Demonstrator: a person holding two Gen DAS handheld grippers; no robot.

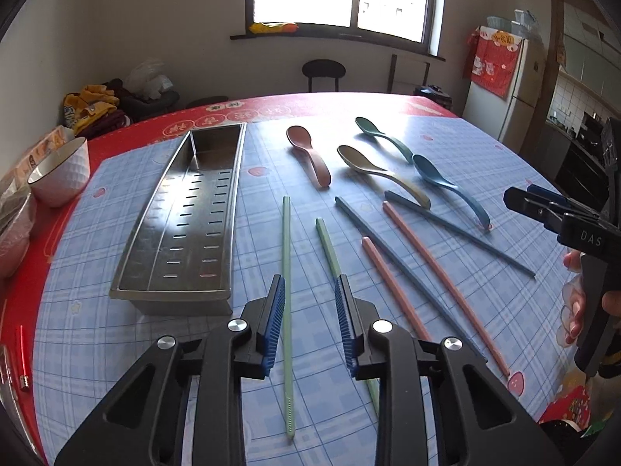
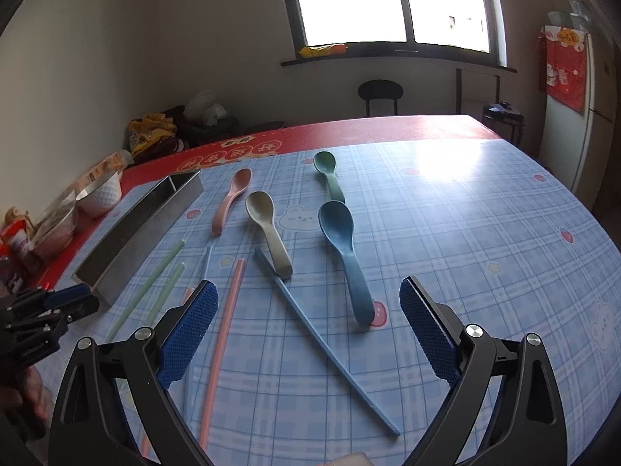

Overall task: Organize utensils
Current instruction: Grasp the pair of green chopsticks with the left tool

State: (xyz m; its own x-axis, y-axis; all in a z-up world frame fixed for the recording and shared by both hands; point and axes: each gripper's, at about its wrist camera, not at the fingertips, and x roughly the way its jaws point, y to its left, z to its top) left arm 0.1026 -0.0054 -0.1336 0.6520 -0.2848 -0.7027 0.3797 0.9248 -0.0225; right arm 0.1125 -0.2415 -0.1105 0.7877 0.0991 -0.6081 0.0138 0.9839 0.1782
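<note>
The left gripper (image 1: 310, 291) hangs open over two green chopsticks (image 1: 286, 272) on the table (image 1: 485, 147), pointing toward twelve o'clock, while the right gripper (image 2: 308, 299) is open too.

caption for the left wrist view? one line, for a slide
Open left claw hovers over two green chopsticks beside an empty steel tray; spoons lie beyond.

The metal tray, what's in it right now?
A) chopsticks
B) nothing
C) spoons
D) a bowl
B: the tray shows only its bare slotted bottom, while the spoons and chopsticks lie on the table beside it and the bowl stands apart.
</note>
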